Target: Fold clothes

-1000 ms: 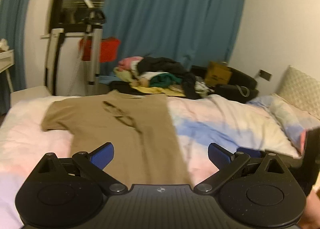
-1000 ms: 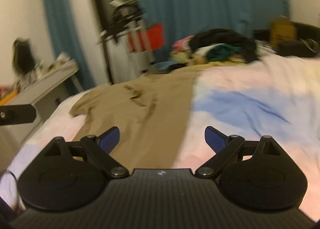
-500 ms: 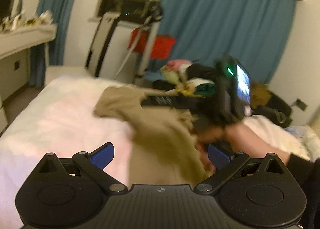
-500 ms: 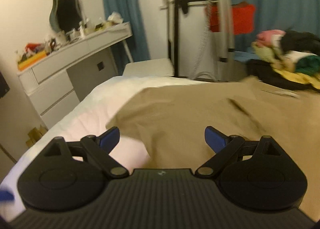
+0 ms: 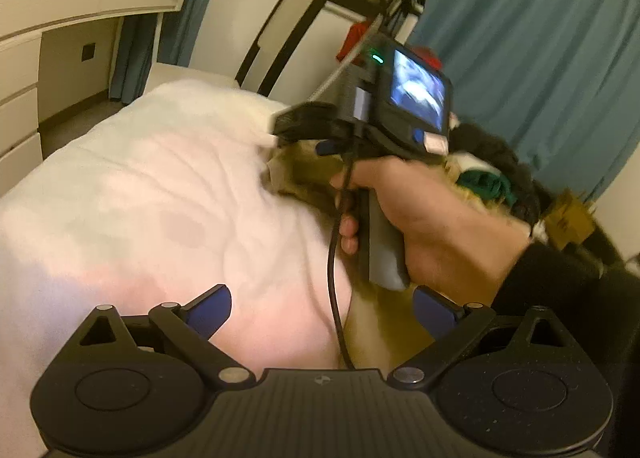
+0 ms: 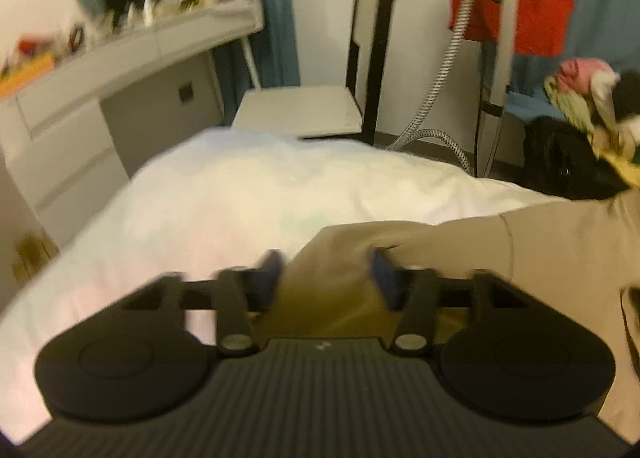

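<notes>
A tan T-shirt (image 6: 560, 258) lies on the pale duvet (image 6: 240, 197) of a bed. Its left sleeve (image 6: 400, 234) points toward the bed's left side. My right gripper (image 6: 326, 272) stands over the sleeve end, jaws half closed with cloth between them and a gap still showing; the view is blurred. In the left wrist view, a hand (image 5: 432, 225) holds that right gripper (image 5: 320, 143) low over the sleeve (image 5: 296, 177). My left gripper (image 5: 322, 306) hangs open above the duvet (image 5: 160, 197), beside the shirt's hem (image 5: 380, 338), holding nothing.
A white dresser (image 5: 60, 37) with clutter on top stands left of the bed. A white stool (image 6: 300, 109) and a steamer stand (image 6: 496, 37) with a red cloth sit beyond the bed's far edge. A pile of clothes (image 5: 492, 177) lies behind the shirt.
Both grippers swung left. The right gripper dropped onto the sleeve end and its jaws narrowed around the cloth. The left gripper stayed open.
</notes>
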Tool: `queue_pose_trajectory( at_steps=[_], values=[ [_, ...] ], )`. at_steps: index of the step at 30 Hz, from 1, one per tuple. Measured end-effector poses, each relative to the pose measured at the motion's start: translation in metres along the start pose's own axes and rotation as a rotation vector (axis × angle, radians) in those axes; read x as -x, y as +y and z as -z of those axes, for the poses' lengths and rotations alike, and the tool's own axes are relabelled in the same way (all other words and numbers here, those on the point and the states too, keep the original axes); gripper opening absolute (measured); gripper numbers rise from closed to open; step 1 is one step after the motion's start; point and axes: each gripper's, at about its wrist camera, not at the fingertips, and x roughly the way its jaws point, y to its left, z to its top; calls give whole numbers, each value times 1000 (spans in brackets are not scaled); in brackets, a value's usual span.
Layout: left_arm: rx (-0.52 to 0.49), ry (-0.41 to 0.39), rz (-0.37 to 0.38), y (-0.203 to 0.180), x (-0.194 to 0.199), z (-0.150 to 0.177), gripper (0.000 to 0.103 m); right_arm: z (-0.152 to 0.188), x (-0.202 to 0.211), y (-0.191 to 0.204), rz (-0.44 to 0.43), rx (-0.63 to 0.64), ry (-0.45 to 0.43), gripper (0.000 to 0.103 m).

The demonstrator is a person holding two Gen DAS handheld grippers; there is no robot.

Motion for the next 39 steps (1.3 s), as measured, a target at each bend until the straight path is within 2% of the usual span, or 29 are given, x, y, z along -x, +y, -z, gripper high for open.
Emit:
queue_pose_trajectory(
  at_steps=[1, 3, 8, 12, 17, 20, 23, 25, 28, 34, 35, 36, 38, 39],
  values=[
    [2, -15, -7, 0, 3, 0, 98, 0, 10, -11, 8, -22, -26, 9],
    [19, -34, -7, -1, 7, -2, 98, 1, 29, -34, 25, -67, -77, 5],
    [44, -69, 33, -2, 23, 0, 98, 2, 77, -91, 66, -179, -204, 5],
    [-5, -93, 59, -19, 32, 6, 98, 2, 116, -136, 99, -268, -306, 5],
    [-72, -83, 102, -41, 35, 17, 99, 4, 163, -193, 143, -381, -432, 4],
    [-103, -67, 113, -53, 29, 23, 99, 34, 163, -245, 228, -483, -432, 4],
    [-118, -42, 116, -61, 19, 29, 99, 66, 147, -288, 314, -566, -393, 4],
    [-113, -17, 116, -62, 7, 31, 99, 84, 134, -310, 338, -597, -348, 4],
    [-110, 19, 105, -64, -8, 35, 99, 97, 115, -324, 341, -591, -305, 5],
    [-166, 45, 82, -70, -41, 27, 99, 93, 123, -309, 309, -492, -265, 8],
    [-174, 45, 85, -71, -42, 27, 99, 91, 131, -302, 293, -479, -256, 10],
    [-183, 45, 87, -72, -42, 26, 99, 89, 139, -296, 277, -466, -246, 15],
    [-201, 43, 94, -75, -41, 26, 99, 89, 163, -282, 241, -453, -255, 44],
    [-211, 40, 100, -76, -37, 26, 99, 91, 178, -274, 221, -453, -270, 67]
  ],
)
